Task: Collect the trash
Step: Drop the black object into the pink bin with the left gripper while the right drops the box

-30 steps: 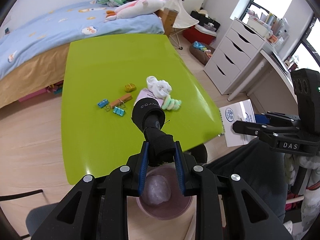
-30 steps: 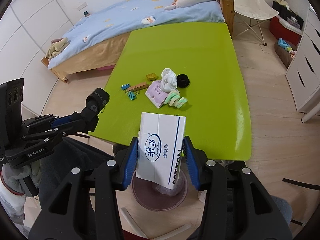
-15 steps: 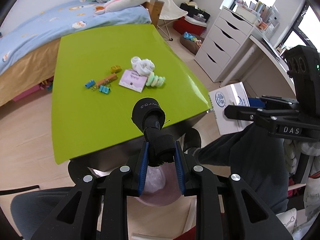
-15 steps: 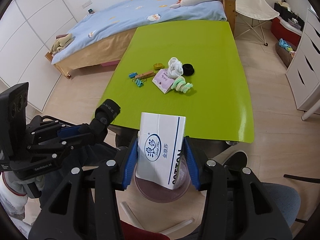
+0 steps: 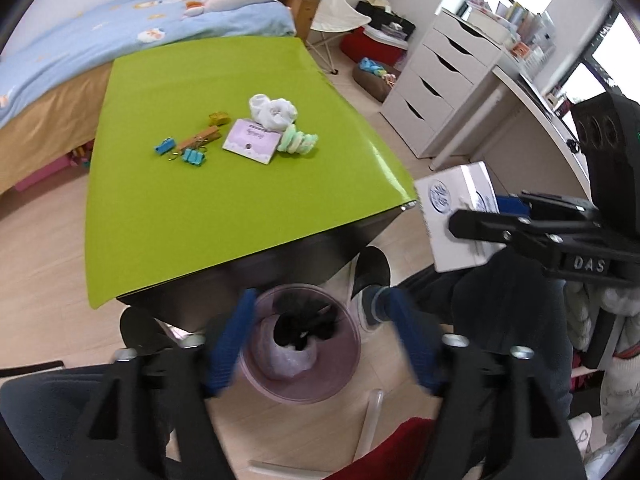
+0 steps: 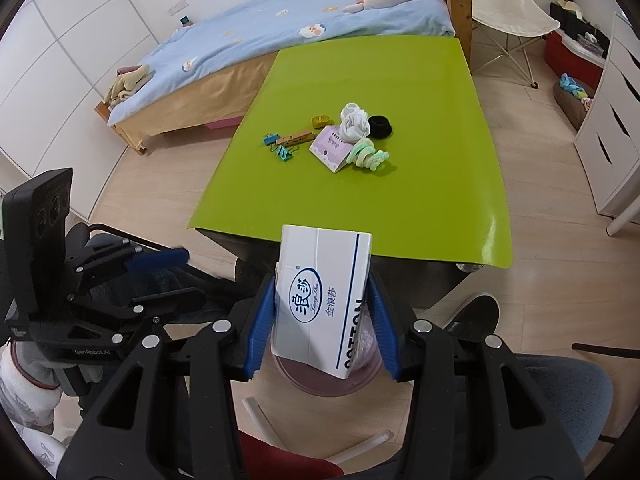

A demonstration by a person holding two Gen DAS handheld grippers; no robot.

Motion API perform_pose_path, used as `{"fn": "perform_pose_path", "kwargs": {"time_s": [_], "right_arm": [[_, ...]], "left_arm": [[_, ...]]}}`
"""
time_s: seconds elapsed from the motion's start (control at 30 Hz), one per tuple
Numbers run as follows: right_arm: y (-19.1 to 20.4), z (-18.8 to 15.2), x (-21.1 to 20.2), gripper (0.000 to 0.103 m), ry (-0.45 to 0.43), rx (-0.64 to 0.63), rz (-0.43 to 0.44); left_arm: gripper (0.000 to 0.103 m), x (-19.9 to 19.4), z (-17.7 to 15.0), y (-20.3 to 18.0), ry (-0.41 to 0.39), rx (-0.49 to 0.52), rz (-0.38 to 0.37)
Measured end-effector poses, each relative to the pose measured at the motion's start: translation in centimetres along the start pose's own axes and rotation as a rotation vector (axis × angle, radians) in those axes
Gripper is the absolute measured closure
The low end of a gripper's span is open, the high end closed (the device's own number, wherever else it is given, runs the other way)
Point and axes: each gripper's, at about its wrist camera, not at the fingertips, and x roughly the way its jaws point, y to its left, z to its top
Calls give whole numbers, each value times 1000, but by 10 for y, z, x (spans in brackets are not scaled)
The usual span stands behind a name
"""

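Observation:
My left gripper (image 5: 320, 336) is open and empty above the round pink bin (image 5: 348, 376) on the floor. A black sock (image 5: 304, 326) lies inside the bin on a clear bag. My right gripper (image 6: 322, 316) is shut on a white tissue box (image 6: 320, 300) and holds it above the same bin (image 6: 304, 380). The box also shows in the left wrist view (image 5: 456, 216). The left gripper shows at the left of the right wrist view (image 6: 160, 260).
The green table (image 5: 200, 200) holds binder clips (image 5: 192, 156), a wooden clothespin (image 5: 200, 140), a pink card (image 5: 250, 140), a white sock (image 5: 276, 110), green hair ties (image 5: 298, 142) and a black ring (image 6: 379, 126). A bed and white drawers stand beyond.
My left gripper has opened and the black sock has dropped into the bin. The right gripper still holds the tissue box over the bin.

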Motion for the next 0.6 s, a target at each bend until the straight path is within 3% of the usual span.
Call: {"fn": "perform_pose_path", "kwargs": {"time_s": [0.03, 0.17, 0.6], "right_arm": [[0, 0, 0, 57, 1, 0, 0], [1, -2, 1, 56, 3, -2, 5], [18, -5, 1, 53, 8, -56, 33]], "left_arm": [[17, -2, 0, 1, -11, -6, 3], [8, -8, 3, 8, -36, -35, 12], [8, -34, 9, 30, -99, -86, 56]]}}
